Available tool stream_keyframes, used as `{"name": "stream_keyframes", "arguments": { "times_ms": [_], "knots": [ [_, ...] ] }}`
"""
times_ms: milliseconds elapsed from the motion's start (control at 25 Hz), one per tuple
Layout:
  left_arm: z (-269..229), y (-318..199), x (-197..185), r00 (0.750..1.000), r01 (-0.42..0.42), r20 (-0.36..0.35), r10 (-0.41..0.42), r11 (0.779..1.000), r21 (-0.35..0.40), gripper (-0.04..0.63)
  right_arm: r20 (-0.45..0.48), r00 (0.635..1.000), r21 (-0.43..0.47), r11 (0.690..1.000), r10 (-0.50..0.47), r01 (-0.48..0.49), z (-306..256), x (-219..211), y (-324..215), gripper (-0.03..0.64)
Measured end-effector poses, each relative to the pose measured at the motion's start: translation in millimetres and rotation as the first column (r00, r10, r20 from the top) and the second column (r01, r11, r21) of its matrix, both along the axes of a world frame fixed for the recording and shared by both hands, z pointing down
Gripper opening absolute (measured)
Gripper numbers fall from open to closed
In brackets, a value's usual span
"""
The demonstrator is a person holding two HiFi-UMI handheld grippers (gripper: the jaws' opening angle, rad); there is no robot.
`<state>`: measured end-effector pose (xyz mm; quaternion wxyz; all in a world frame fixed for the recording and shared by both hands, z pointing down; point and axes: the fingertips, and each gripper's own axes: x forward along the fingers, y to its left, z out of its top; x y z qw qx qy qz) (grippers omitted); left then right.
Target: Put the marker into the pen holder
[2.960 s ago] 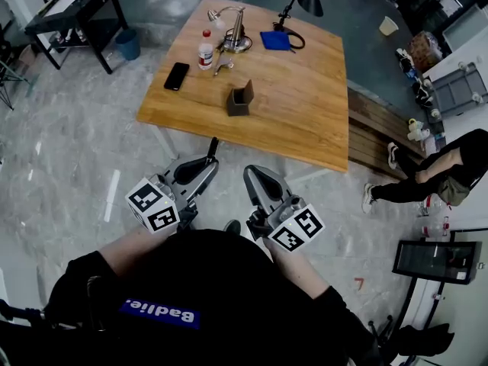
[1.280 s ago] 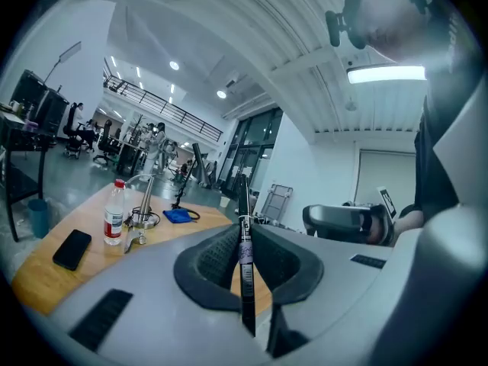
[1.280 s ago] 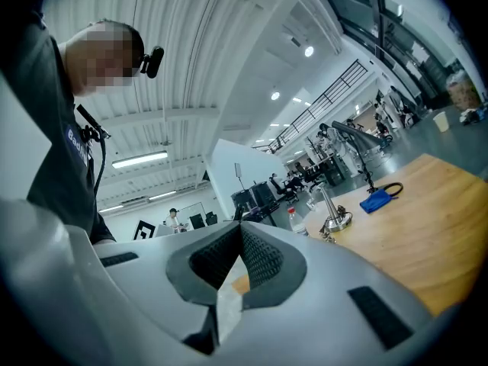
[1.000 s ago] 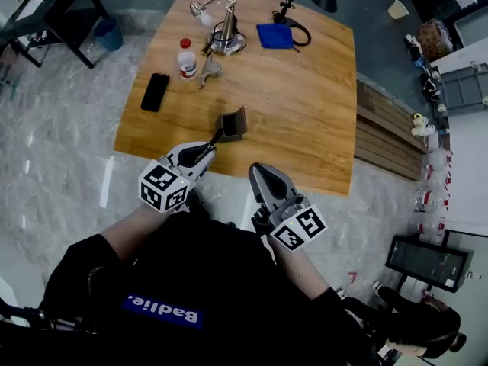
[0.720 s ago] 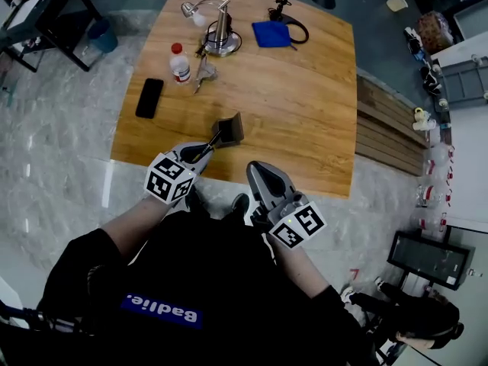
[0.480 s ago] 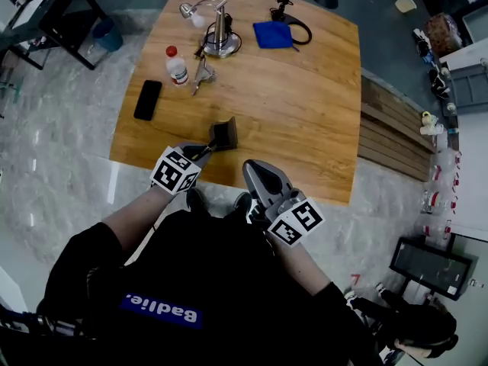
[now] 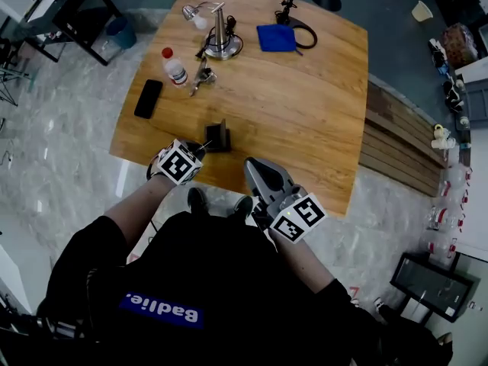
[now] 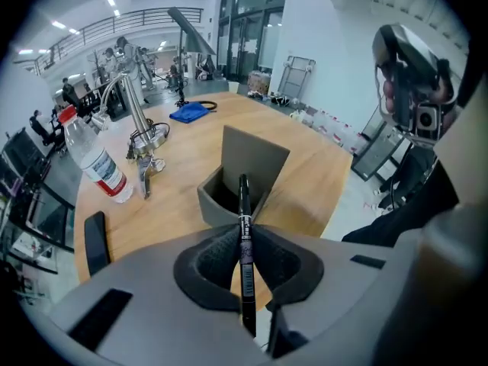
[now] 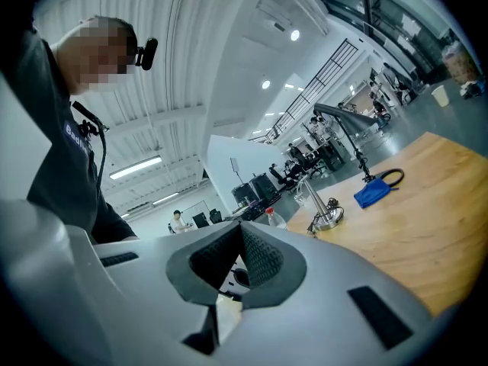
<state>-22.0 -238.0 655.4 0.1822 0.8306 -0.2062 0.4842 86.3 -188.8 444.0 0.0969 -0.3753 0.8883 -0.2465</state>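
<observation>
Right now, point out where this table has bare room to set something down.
The widest bare wood is the table's right half, from the blue cloth down to the near edge, right of the pen holder. A smaller free strip lies between the phone and the pen holder. Crowded: the far left corner, with bottle and lamp base.

Holds the left gripper forward at centre left of the head view, clamped on the marker. Holds the right gripper just below centre, closed and empty.
</observation>
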Motion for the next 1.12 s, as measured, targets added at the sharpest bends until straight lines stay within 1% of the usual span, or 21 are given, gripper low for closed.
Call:
{"name": "stream_keyframes", "arguments": {
  "times_ms": [120, 240, 360, 440, 600, 720, 840, 880, 1120],
  "knots": [
    [4, -3, -2, 0.993, -0.064, 0.104, 0.059, 0.997, 0.048, 0.052, 0.008, 1.000, 0.006, 1.000, -0.014, 0.014, -1, 5, 3, 0.006],
    [6, -10, -6, 0.970, -0.144, 0.210, 0.120, 0.984, 0.104, 0.052, 0.011, 1.000, 0.009, 1.000, -0.022, 0.022, 0, 9, 6, 0.006],
    [14, -13, -10, 0.943, -0.210, 0.287, 0.169, 0.970, 0.120, 0.052, 0.014, 1.000, 0.011, 1.000, -0.017, 0.017, -1, 13, 8, 0.006],
    [14, -16, -10, 0.912, -0.274, 0.352, 0.209, 0.951, 0.144, 0.052, 0.015, 1.000, 0.013, 1.000, -0.014, 0.014, -2, 15, 9, 0.006],
    [13, -24, -7, 0.828, -0.412, 0.485, 0.281, 0.892, 0.186, 0.052, 0.018, 1.000, 0.009, 1.000, -0.005, 0.004, 1, 20, 13, 0.006],
    [13, -30, -8, 0.769, -0.482, 0.558, 0.311, 0.856, 0.186, 0.052, 0.020, 1.000, 0.009, 1.000, -0.002, 0.001, 1, 20, 14, 0.006],
    [18, -32, -7, 0.714, -0.540, 0.611, 0.343, 0.825, 0.168, 0.052, 0.019, 1.000, 0.009, 1.000, -0.002, 0.002, 2, 19, 16, 0.006],
    [20, -31, -5, 0.699, -0.555, 0.622, 0.353, 0.816, 0.162, 0.052, 0.018, 1.000, 0.008, 1.000, 0.000, 0.000, 2, 20, 17, 0.006],
    [28, -30, 0, 0.633, -0.617, 0.676, 0.378, 0.773, 0.145, 0.052, 0.013, 1.000, 0.002, 1.000, 0.004, -0.004, 3, 23, 24, 0.006]
  ]
}}
